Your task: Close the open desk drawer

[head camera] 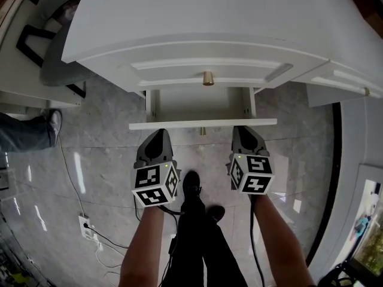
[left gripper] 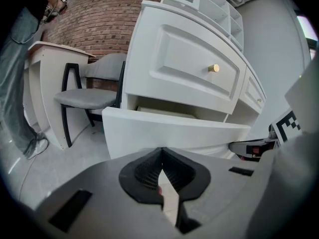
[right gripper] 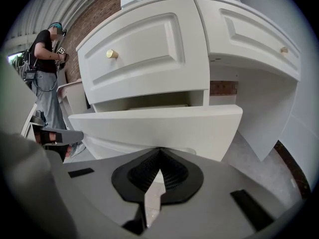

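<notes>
A white desk (head camera: 197, 17) has its lower drawer (head camera: 202, 124) pulled out toward me; the drawer front (left gripper: 174, 133) (right gripper: 159, 128) fills the middle of both gripper views. Above it sits a shut drawer with a brass knob (head camera: 207, 78) (left gripper: 213, 68) (right gripper: 111, 54). My left gripper (head camera: 159, 135) is shut and empty, its tips right at the left part of the open drawer's front. My right gripper (head camera: 242, 131) is shut too, tips at the right part of that front. Whether either touches the panel is not clear.
A grey chair (left gripper: 87, 96) stands left of the desk, beside another white desk (left gripper: 47, 73). A person (right gripper: 47, 78) stands at the far left. A power strip with cables (head camera: 88, 227) lies on the marble floor. My legs and shoes (head camera: 194, 193) are between the grippers.
</notes>
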Demonstrator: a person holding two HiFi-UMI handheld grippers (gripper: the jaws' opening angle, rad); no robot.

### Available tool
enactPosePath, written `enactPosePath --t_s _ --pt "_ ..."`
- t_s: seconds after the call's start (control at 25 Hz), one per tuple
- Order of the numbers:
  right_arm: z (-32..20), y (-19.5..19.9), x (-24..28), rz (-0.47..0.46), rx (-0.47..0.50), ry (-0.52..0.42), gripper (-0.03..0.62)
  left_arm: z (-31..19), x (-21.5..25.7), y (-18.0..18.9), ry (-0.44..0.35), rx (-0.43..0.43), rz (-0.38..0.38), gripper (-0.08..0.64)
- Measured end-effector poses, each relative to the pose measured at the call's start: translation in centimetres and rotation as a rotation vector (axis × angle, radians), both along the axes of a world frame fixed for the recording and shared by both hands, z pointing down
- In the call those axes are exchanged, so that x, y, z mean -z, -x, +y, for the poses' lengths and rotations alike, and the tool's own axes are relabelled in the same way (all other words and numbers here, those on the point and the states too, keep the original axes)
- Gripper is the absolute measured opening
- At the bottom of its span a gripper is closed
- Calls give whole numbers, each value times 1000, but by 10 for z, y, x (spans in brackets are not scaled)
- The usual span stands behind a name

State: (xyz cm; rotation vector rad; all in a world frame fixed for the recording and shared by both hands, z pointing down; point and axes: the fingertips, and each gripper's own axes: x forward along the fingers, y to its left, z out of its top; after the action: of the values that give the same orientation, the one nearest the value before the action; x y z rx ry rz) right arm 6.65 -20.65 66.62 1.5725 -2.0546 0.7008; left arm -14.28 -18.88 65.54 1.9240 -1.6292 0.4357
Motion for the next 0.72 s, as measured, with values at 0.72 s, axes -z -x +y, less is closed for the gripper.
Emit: enactPosePath --t_s 0.72 --pt "-65 5 0 42 35 -18 5 -66 -1 2 -7 -5 21 9"
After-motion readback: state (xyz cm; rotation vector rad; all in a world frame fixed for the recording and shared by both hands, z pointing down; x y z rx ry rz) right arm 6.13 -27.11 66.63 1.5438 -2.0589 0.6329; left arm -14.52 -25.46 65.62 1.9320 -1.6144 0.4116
